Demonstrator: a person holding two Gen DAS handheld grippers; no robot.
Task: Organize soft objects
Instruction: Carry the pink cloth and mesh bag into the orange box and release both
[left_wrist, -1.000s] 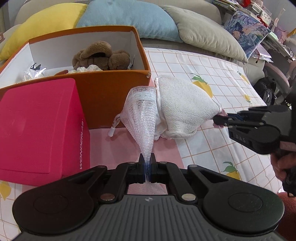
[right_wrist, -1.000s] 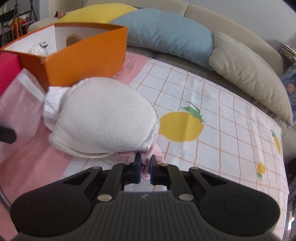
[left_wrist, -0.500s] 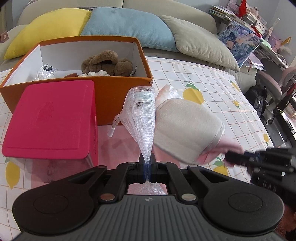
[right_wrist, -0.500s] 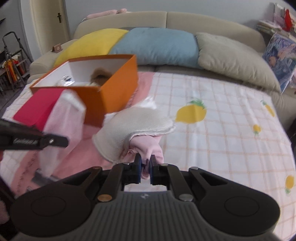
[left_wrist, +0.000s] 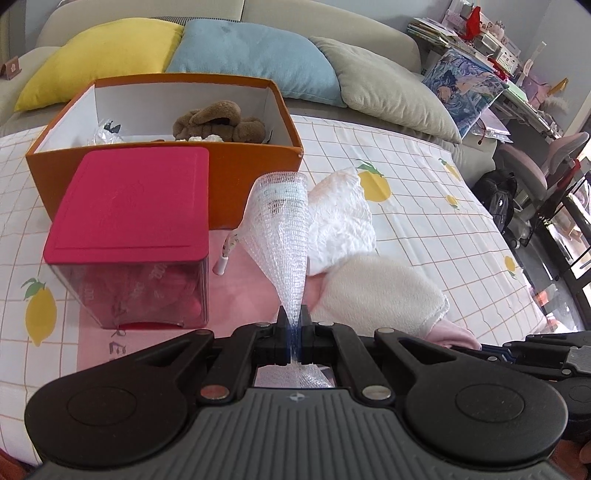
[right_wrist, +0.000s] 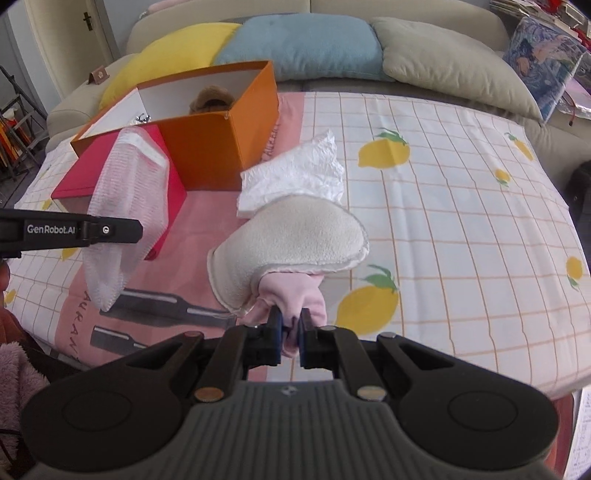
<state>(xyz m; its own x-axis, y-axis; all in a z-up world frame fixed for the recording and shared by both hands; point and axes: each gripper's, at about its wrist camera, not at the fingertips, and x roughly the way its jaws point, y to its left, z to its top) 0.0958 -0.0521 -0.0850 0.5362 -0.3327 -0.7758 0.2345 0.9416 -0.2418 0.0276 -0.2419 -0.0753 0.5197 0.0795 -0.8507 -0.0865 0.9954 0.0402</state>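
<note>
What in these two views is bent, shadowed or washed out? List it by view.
Left wrist view: fisheye curves the sofa back and darkens the corners; the window at right is blown out; the mesh bag is sharp. Right wrist view: the same barrel bend bows the lemon-print sheet; the left gripper casts crisp dark shadows on the pink cloth below; the fleece garment is in focus.

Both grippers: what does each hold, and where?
Left gripper: white mesh bag, pinched at its narrow end. Right gripper: fleece garment, by its pink edge.
</note>
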